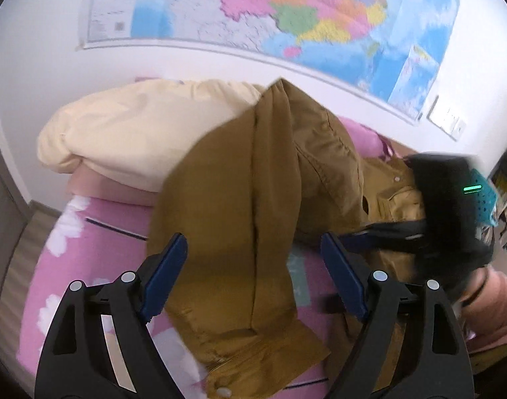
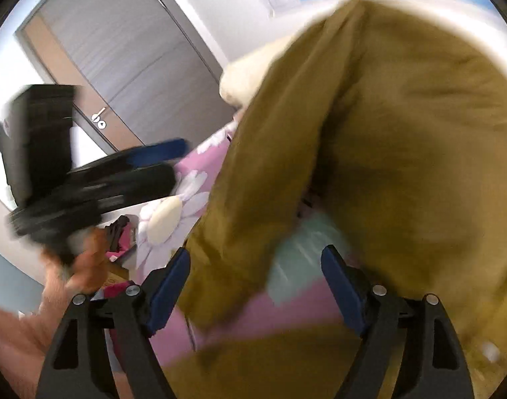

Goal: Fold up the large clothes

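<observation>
A big brown jacket (image 1: pixel 240 199) lies on a pink bed sheet (image 1: pixel 97 242) with white flowers. Part of the jacket is bunched up high, and 1 sleeve hangs down toward the camera, ending in a cuff with a snap button.

The left gripper (image 1: pixel 253 276) is above the sleeve. Its 2 blue fingers (image 1: pixel 167 272) are wide apart and hold nothing; the sleeve shows between them.

The right gripper (image 2: pixel 255 286) is over the jacket too. Its 2 fingers are also wide apart and hold nothing. The brown cloth fills most of that view and looks blurry.

A cream pillow (image 1: pixel 130 133) sits at the head of the bed, behind the jacket. A colorful map (image 1: pixel 286 16) hangs on the white wall. A gray door (image 2: pixel 127 66) shows in the right wrist view.
</observation>
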Tool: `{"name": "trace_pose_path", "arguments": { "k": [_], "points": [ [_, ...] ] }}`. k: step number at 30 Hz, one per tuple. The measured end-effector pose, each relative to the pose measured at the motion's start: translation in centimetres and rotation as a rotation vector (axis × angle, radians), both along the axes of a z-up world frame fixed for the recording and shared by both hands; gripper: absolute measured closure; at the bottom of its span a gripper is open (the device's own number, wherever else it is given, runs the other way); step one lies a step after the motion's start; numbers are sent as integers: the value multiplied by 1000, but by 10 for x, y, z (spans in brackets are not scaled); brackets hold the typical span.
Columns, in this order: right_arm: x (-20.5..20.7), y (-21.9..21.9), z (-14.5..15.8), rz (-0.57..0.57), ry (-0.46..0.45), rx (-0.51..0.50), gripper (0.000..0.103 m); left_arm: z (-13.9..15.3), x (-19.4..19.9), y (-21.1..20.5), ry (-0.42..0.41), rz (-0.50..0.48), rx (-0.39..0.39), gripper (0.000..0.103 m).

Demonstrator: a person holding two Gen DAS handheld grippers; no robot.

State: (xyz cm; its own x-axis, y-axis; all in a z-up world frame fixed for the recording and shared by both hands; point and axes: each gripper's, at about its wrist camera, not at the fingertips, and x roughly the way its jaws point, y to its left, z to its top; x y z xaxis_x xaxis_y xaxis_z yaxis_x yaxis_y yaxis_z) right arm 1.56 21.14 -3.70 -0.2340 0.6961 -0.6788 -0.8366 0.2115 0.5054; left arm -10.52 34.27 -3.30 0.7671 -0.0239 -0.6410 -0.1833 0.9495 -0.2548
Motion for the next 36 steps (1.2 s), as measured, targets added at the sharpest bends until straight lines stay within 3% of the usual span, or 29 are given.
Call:
{"name": "trace_pose_path", "arguments": {
  "k": [3, 4, 5, 6, 10, 13, 17, 20, 22, 25, 29, 32, 33, 34, 35, 36],
  "points": [
    [2, 24, -16, -28, 28, -47, 20, 2, -10, 6, -8, 8, -8, 20],
    [3, 27, -16, -23, 59, -30, 28, 1, -12, 6, -9, 10, -8, 20],
    [3, 29, -14, 5, 89, -14, 69, 1, -14, 8, -12, 10, -13, 20],
    [2, 29, -11, 45, 144, -2, 99, 2, -16, 11, -18, 11, -24, 20],
    [-7, 3, 37, 104, 57, 64, 99, 17, -27, 23, -70, -5, -58, 20],
    [1, -42, 92, 112, -4, 122, 99, 33, -34, 25, -132, -44, -98, 20],
    [20, -106, 157, 78, -95, 144, 99, 56, -30, 8, -164, -105, -74, 18],
    [36, -151, 200, 15, -199, 119, 99, 66, -18, -20, -177, -198, -41, 13],
    [52, -186, 220, -61, -303, 50, 99, 69, -8, -43, -190, -281, -34, 13],
    [78, -230, 225, -167, -373, -65, 99, 66, 18, -85, -174, -382, 14, 13],
    [111, -277, 196, -284, -358, -223, 99, 53, 55, -131, -142, -511, -9, 13],
    [139, -315, 155, -390, -299, -339, 96, 35, 84, -164, -84, -577, -5, 13],
    [146, -324, 140, -423, -272, -363, 86, 26, 95, -174, -49, -596, -7, 13],
    [155, -336, 121, -469, -228, -378, 72, 18, 101, -183, -20, -600, 1, 13],
    [163, -345, 108, -501, -212, -398, 39, 8, 110, -191, 19, -601, 6, 13],
    [169, -349, 93, -554, -208, -422, 19, -2, 117, -196, 55, -609, 0, 13]
  ]
}}
